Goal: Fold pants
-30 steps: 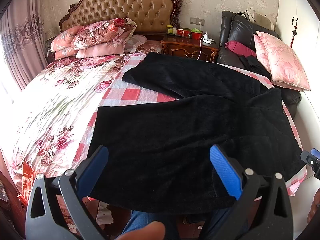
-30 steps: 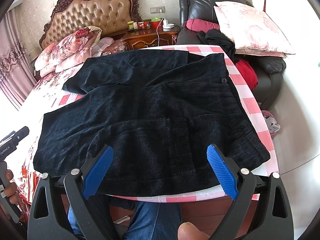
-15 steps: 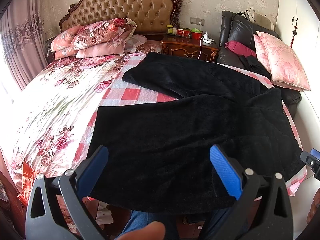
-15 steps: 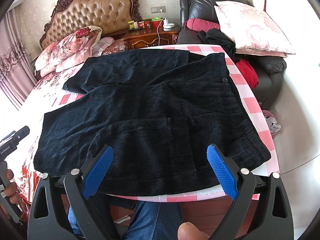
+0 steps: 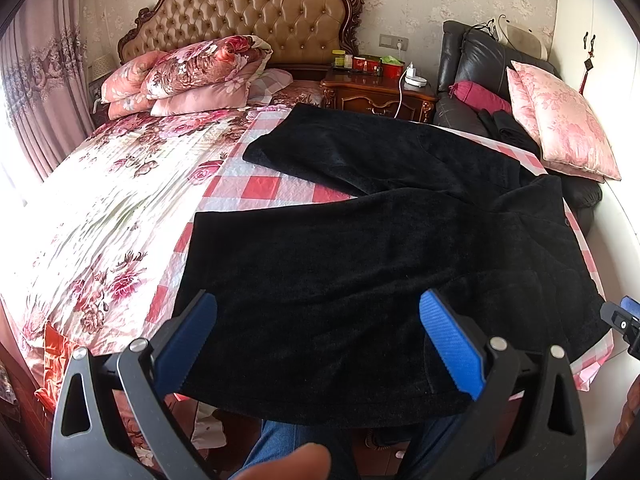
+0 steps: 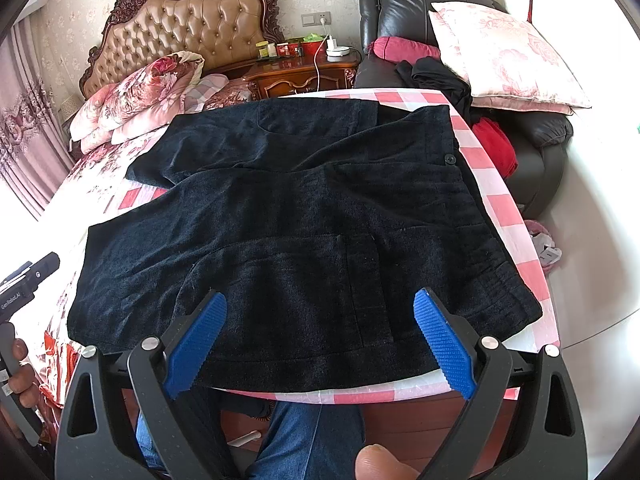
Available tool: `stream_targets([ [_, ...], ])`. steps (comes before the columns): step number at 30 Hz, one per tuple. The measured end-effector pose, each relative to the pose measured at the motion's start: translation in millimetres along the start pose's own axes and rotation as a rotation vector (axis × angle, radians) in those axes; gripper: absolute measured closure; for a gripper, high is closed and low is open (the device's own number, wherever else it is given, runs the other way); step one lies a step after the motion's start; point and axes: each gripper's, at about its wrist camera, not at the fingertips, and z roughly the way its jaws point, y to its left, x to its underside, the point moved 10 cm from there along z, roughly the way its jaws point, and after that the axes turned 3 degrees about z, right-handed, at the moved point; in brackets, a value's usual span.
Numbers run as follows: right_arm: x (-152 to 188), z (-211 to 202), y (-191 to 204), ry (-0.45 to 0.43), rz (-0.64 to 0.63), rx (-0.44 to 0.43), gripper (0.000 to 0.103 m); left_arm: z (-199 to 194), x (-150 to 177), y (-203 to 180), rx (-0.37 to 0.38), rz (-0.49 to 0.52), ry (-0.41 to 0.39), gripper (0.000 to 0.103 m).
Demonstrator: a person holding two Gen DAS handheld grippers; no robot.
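On the bed (image 5: 120, 216), black pants (image 5: 360, 248) are lying flat over a pink checked cloth (image 6: 500, 200), legs spreading apart toward the headboard (image 5: 248, 16). Someone is holding the left gripper (image 5: 320, 344) wide open, just above the near edge of one leg, not touching it. Beside it, the right gripper (image 6: 320, 340) is hanging open too, over the waist end, pants lying past both blue fingers (image 6: 440, 344).
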Motion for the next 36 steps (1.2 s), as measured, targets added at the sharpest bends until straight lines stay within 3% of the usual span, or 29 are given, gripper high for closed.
stream_targets([
  [36, -4.6, 6.7, -0.8, 0.029, 0.010, -0.006, 0.011, 10.2, -5.3, 2.5, 0.029, 0.006, 0.018, 0.001],
])
